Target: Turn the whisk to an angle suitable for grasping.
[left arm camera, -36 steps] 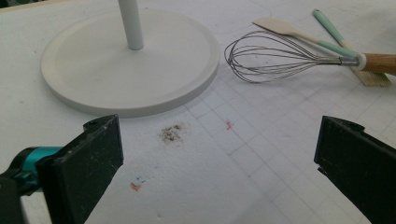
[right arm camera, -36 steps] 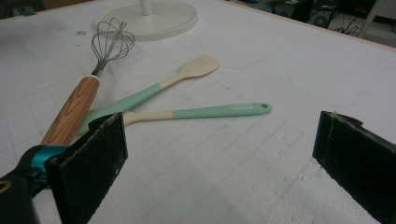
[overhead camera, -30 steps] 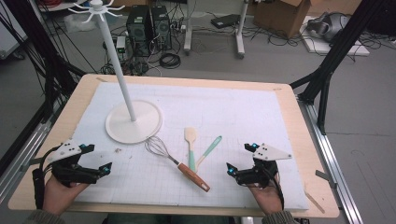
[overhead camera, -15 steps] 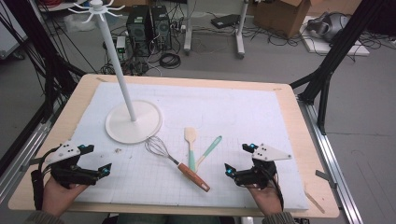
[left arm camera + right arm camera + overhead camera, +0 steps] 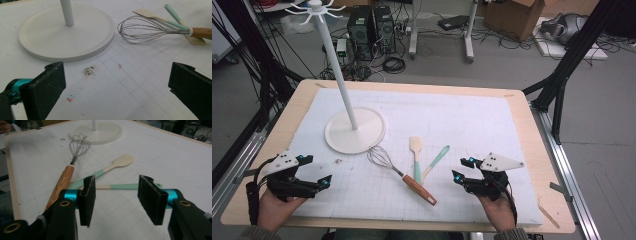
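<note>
Wooden-handled and wire-headed, the whisk (image 5: 399, 172) lies slantwise on the white mat (image 5: 512, 130), its loops near the rim of the round stand base (image 5: 356, 131) and its handle end pointing toward the person's edge. Two spatulas lie just beside it: one with a pale blade (image 5: 416, 157), one teal (image 5: 435, 162), their handles crossing near the whisk handle.

Risk first. The three handles sit crowded together, so my worry is that a grab there would catch two at once, or nudge one and roll the whisk away. The whisk's round handle could also slip or swivel if pinched off-centre, and lifting it carelessly might knock the wire head against the stand base.

The right gripper (image 5: 464, 170) rests low at the near right of the mat, aimed leftward at the utensils, with the whisk handle near but not touching. In the right gripper view its jaws have just been closing and stand partly apart with nothing between them; the teal handle (image 5: 125, 186) lies beyond the pads, the whisk handle (image 5: 60, 185) off to the left.

The left gripper (image 5: 319, 181) sits at the near left corner, jaws wide apart and empty, with the whisk head (image 5: 147, 29) well ahead of it in the left gripper view.
</note>
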Demonstrator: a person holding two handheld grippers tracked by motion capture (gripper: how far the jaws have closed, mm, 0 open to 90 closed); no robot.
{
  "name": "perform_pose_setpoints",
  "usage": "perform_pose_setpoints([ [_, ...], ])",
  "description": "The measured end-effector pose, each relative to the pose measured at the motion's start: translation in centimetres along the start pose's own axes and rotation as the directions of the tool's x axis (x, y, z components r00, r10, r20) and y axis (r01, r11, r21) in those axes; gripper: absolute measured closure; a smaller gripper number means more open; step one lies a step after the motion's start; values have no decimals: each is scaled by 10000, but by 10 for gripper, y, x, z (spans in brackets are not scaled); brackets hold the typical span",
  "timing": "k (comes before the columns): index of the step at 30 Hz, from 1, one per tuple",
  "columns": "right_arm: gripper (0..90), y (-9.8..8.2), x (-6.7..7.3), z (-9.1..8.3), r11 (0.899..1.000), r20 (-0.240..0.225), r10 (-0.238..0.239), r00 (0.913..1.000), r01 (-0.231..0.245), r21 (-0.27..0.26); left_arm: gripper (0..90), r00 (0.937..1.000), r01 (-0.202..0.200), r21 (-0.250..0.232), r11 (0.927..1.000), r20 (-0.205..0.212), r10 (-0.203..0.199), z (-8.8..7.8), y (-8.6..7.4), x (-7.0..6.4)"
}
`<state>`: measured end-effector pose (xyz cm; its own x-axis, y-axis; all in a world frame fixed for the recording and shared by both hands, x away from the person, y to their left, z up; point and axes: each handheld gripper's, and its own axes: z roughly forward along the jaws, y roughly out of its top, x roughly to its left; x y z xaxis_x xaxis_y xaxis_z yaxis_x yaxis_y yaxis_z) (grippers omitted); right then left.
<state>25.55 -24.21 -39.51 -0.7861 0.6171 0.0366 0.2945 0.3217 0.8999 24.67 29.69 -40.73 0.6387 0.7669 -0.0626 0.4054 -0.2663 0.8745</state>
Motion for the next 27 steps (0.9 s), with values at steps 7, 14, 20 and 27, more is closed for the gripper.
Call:
perform_pose_setpoints([
  [7, 684, 5, 15, 2, 9991, -568, -255, 9981, 273, 322, 17, 10000, -21, 3, 10000, -37, 21, -1, 0, 0],
  [14, 823, 5, 27, 7, 9956, -1289, -535, 9902, 628, 697, 17, 10000, -34, -18, 10000, -43, 34, -2, 0, 0],
  [20, 882, 2, 35, 11, 9922, -1678, -647, 9837, 814, 948, 17, 10000, -76, -35, 10000, -42, 76, -2, 0, -2],
  [27, 891, -1, 49, 14, 9870, -2324, -897, 9685, 1177, 1096, 17, 9999, -101, -49, 9999, -37, 101, -4, 0, -3],
])
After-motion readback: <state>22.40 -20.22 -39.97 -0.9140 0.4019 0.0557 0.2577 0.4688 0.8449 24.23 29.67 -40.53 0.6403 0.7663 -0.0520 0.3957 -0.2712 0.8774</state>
